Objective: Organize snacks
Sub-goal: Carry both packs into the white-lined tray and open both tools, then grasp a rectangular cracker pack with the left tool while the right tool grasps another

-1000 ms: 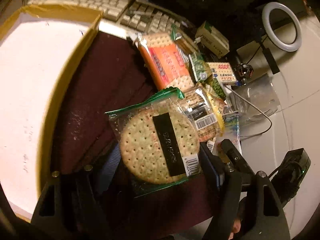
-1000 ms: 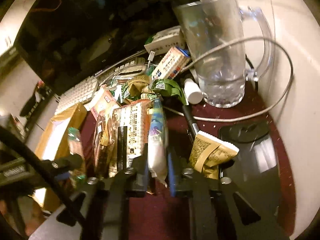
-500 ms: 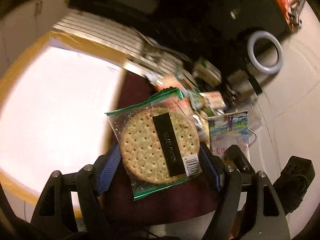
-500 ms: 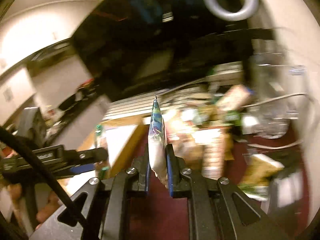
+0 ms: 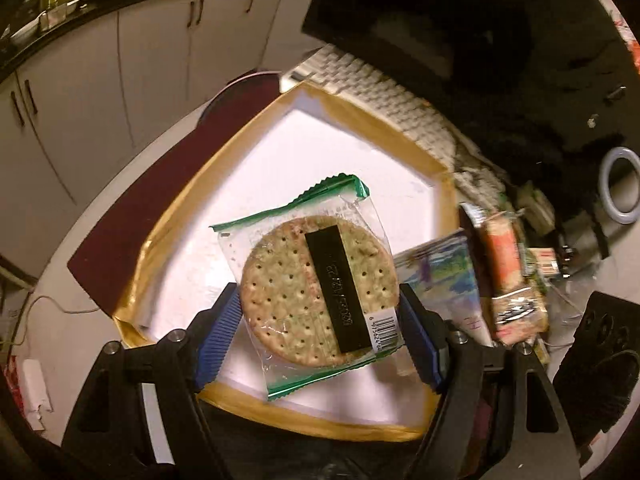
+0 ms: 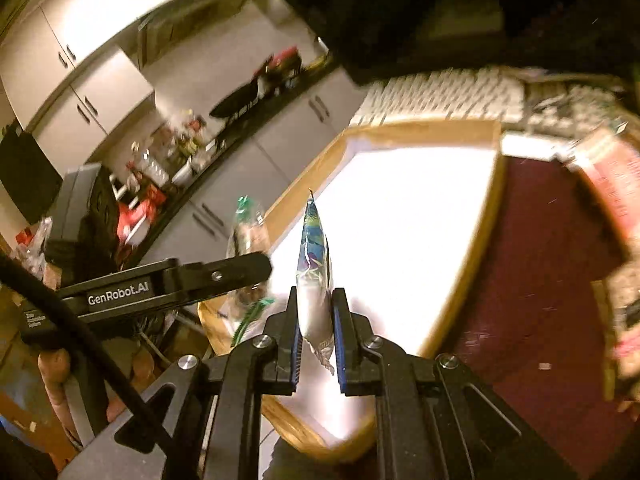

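Two tools, each clamped on a snack, hang above the white-floored cardboard box [image 5: 352,152]. Left tool [image 5: 320,320]: blue pads grip the edges of a round cracker packet [image 5: 316,284], held flat and facing the camera. Right tool [image 6: 316,332]: pads pinch a colourful foil pouch [image 6: 314,264] edge-on, upright. Beyond the box lie a keyboard [image 6: 440,96] and, to its right, more snacks [image 5: 508,264] on the maroon tabletop [image 6: 540,280].

"GenRobot.AI" printed in white on the black left gripper [image 6: 250,266] arm, a barcode label ending in "9" on the clear green-edged cracker packet [image 5: 316,284], black strip lettering unreadable.
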### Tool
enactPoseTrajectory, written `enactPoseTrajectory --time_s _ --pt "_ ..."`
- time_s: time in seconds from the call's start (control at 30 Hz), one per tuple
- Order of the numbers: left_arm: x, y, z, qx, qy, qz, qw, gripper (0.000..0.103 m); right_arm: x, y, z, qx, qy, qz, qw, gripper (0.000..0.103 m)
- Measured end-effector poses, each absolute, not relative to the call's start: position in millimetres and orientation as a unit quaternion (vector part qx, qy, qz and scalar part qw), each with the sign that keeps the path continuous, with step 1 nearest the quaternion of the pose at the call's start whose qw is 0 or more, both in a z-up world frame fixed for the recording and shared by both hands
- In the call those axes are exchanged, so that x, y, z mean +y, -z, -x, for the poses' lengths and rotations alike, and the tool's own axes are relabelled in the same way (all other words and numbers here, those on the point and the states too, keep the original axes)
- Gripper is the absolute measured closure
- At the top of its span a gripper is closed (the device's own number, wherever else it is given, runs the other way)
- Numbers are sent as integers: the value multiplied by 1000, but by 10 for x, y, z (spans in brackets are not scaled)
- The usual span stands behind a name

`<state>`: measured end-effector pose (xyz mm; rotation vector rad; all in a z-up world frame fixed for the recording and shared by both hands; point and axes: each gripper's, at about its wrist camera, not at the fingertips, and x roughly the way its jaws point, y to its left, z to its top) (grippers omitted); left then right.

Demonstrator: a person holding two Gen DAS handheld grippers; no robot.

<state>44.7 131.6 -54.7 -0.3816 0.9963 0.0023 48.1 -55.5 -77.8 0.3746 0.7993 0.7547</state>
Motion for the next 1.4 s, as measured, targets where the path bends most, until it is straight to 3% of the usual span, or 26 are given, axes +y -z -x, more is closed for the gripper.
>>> enactPoseTrajectory --time_s 0.3,0.33,0.4,0.47,0.7,1.03,1.1,1.4 --pt "1337 770 -574 510 -23 158 845 26 -287 810 -546 414 -362 -156 821 88" --pt "1345 786 -581 512 -25 158 844 26 -302 795 -543 413 -351 -148 827 85" --pt "1351 800 -596 512 -26 155 844 25 -321 769 -536 409 -326 -141 841 59" --pt "1344 788 -590 511 -27 149 846 25 -413 739 -515 400 -319 -145 846 51" --pt "1331 647 -507 467 -38 142 872 22 -772 612 -337 362 -294 -145 873 45" --pt "630 203 -82 291 72 107 948 20 -1612 623 95 323 -172 -129 922 40" --pt "437 143 -94 290 106 81 948 15 -1835 652 128 328 -164 -146 919 40" --pt "-447 132 -250 342 231 -10 911 14 -2533 753 100 342 -71 -216 911 40"
